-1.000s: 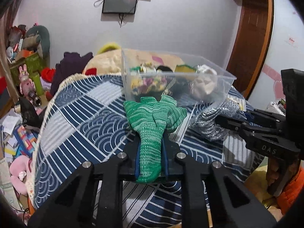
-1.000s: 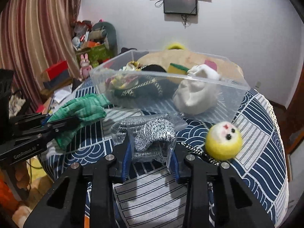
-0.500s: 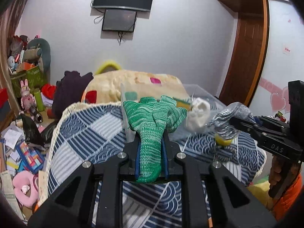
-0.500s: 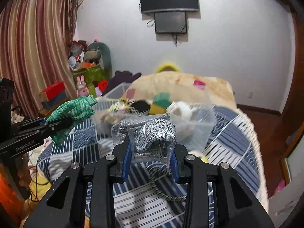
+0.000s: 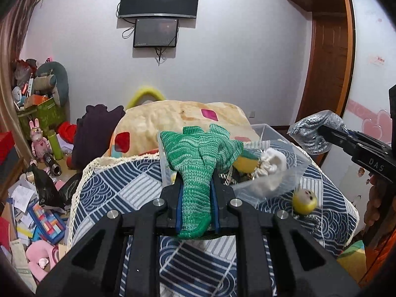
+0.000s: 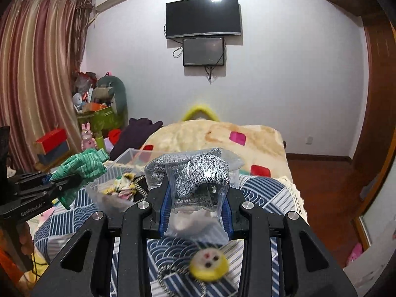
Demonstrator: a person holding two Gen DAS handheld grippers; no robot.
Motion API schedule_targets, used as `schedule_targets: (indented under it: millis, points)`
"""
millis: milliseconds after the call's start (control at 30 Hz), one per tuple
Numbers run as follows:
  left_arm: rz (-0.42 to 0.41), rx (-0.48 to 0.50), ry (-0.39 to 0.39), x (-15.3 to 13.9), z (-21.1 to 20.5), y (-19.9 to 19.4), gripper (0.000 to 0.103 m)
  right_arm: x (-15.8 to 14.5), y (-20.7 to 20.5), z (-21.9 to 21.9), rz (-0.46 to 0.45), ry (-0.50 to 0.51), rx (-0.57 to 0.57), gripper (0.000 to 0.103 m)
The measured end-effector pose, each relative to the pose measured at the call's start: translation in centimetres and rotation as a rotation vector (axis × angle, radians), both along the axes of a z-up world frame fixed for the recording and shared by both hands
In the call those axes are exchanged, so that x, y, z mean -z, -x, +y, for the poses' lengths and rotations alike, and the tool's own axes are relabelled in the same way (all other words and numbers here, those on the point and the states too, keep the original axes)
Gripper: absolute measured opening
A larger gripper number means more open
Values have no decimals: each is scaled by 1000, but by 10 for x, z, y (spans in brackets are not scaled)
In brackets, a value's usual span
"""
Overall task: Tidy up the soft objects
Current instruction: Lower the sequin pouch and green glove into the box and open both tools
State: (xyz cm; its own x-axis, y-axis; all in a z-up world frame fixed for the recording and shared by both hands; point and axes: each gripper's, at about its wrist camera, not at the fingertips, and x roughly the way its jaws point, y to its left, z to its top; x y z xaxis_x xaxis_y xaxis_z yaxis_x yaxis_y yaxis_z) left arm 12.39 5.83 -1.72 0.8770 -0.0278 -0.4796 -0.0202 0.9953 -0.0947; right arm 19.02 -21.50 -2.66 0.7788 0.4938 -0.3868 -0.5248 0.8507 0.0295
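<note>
My left gripper point(image 5: 197, 205) is shut on a green knitted glove point(image 5: 198, 158), held up in the air; the same glove point(image 6: 81, 170) shows at the left of the right wrist view. My right gripper point(image 6: 195, 208) is shut on a grey speckled glove in a clear plastic bag point(image 6: 198, 175), seen also at the right of the left wrist view as the bagged glove point(image 5: 314, 133). Below and ahead stands a clear plastic bin point(image 5: 272, 173) holding several soft items, on the blue patterned bedspread point(image 5: 116, 185). A yellow plush ball with a face point(image 5: 304, 199) lies beside the bin.
A beige blanket with coloured patches point(image 5: 183, 116) covers the bed behind the bin. Toys, boxes and papers point(image 5: 29, 198) litter the floor at the left. A wardrobe point(image 5: 326, 74) stands at the right, and screens point(image 5: 158, 0) hang on the far wall. A braided cord point(image 6: 168, 272) lies by the ball.
Both grippers have risen with their gloves and tilted up, so the bin and bedspread sit lower in both views and more wall shows. Both grips are unchanged.
</note>
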Motion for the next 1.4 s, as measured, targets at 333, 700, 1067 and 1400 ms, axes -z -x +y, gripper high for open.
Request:
schedule_targets:
  millis: [333, 700, 1067, 1400]
  points:
    - [9, 17, -18, -3, -6, -42, 18, 11, -24, 11, 42, 36, -1, 31]
    - [112, 63, -29, 27, -13, -84, 18, 37, -37, 23, 118, 111, -29, 31]
    - [153, 52, -26, 38, -12, -98, 30, 42, -41, 27, 138, 154, -34, 34]
    - [136, 13, -31, 34, -2, -83, 56, 37, -36, 9, 169, 113, -29, 49]
